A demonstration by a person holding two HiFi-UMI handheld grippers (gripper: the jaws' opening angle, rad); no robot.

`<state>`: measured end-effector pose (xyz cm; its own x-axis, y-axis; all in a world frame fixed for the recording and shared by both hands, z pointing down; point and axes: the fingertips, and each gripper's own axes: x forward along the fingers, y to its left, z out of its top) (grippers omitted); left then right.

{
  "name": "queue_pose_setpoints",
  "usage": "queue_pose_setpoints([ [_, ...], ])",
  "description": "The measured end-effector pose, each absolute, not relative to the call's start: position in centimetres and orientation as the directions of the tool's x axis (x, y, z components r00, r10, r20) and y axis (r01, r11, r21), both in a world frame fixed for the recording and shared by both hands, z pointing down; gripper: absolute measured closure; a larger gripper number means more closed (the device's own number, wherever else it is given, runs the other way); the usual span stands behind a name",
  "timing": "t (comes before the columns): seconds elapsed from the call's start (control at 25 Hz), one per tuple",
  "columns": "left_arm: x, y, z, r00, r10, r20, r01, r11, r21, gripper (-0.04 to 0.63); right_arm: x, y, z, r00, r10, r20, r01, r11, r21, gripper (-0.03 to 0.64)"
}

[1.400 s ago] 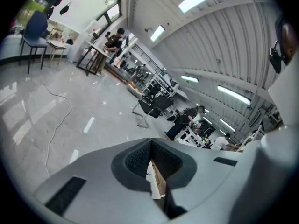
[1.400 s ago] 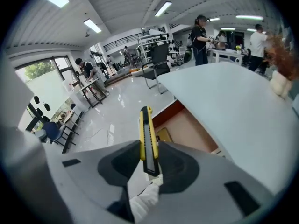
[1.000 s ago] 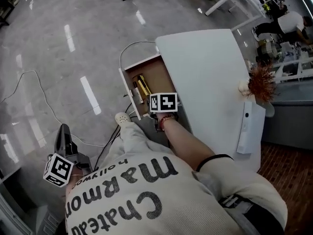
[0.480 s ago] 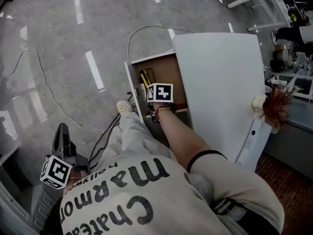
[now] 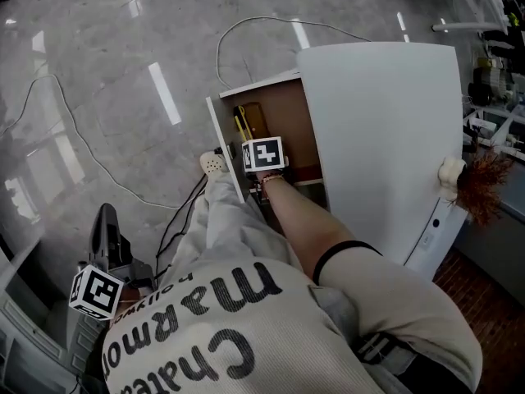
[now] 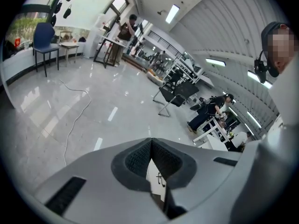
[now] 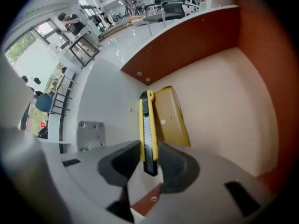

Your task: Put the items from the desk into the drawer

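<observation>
The drawer (image 5: 220, 142) stands pulled out from under the white desk (image 5: 377, 130), its brown wall (image 7: 187, 41) and pale floor showing in the right gripper view. My right gripper (image 7: 149, 147), marked by its cube (image 5: 264, 154), points down into the drawer and is shut on a yellow and black utility knife (image 7: 148, 125). Beside the knife, a flat golden case (image 7: 170, 115) lies on the drawer floor. My left gripper (image 5: 102, 216) hangs low at the left over the floor, shut and holding nothing (image 6: 150, 143).
At the desk's right edge sit a reddish bristly decoration (image 5: 486, 189), a small cream object (image 5: 451, 171) and a white flat device (image 5: 426, 235). Cables (image 5: 98, 167) run across the glossy floor. A white shoe (image 5: 213, 164) stands by the drawer front.
My right gripper has sunk into the drawer with the knife still in it. The left gripper has dropped slightly and stays shut.
</observation>
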<state>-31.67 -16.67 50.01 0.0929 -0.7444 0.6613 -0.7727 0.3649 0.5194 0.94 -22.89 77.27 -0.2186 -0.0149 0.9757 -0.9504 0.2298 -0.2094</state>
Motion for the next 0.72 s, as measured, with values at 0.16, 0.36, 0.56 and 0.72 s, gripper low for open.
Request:
queue_pose_setpoints([
  [0.16, -31.0, -17.5, 50.4, 0.111, -0.731, 0.673, -0.787, 0.349, 0.509, 0.594, 0.9, -21.8, 79.3, -0.256, 0.045, 0.966, -0.932, 0.256, -0.259, 0.491],
  [0.36, -30.3, -18.1, 51.1, 0.115, -0.720, 0.684, -0.786, 0.355, 0.506, 0.594, 1.0, -21.5, 80.6, -0.250, 0.082, 0.965, -0.923, 0.282, -0.263, 0.494],
  [0.56, -30.3, -18.1, 51.4, 0.101, -0.720, 0.687, -0.774, 0.377, 0.509, 0.594, 0.9, -21.4, 80.8, -0.271, 0.110, 0.956, -0.908, 0.300, -0.292, 0.497],
  [0.72, -30.5, -17.5, 51.5, 0.082, -0.724, 0.685, -0.759, 0.401, 0.513, 0.594, 0.9, -21.6, 80.9, -0.272, 0.122, 0.955, -0.903, 0.310, -0.297, 0.502],
])
